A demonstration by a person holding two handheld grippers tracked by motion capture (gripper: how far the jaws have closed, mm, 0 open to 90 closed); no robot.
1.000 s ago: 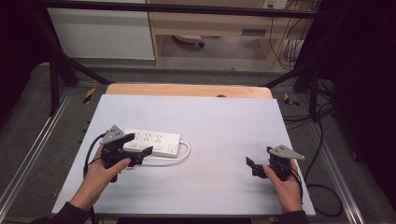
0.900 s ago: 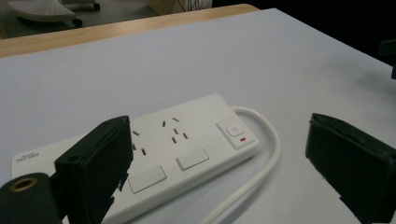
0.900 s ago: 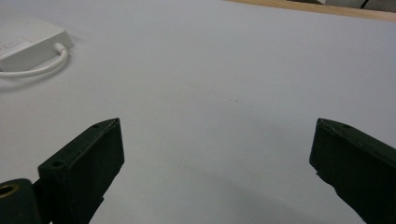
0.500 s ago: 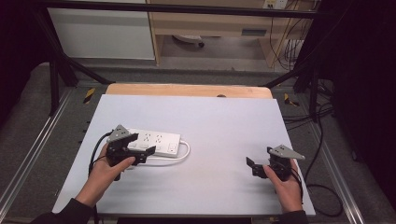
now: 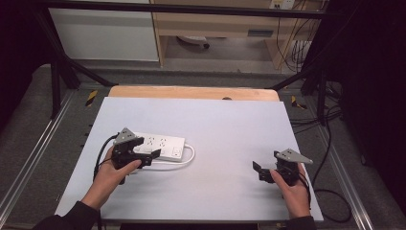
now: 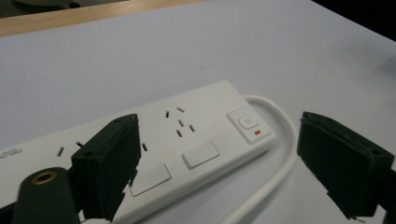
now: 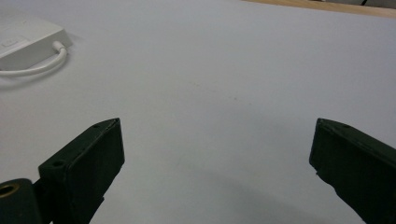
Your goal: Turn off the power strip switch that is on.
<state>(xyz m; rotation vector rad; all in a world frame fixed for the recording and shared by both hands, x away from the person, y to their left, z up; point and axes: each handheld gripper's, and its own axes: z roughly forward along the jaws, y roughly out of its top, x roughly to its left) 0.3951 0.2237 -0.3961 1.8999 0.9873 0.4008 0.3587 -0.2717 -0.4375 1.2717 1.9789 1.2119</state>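
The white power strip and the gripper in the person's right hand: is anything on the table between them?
Nothing: in the high view, only bare pale tabletop lies between the white power strip and the right gripper.

Both grippers point(image 5: 148, 154) point(image 5: 259, 171) held low, fingers point(image 6: 109, 161) spread

white power strip point(image 5: 160, 146) with red light, pale grey table point(image 5: 230, 124), black jaws.

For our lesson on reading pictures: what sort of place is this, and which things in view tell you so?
Probably a lab or workshop set up for recording. A bare white table stands inside a metal frame, loose cables run across the floor, and a person holds a gripper in each hand beside a power strip.
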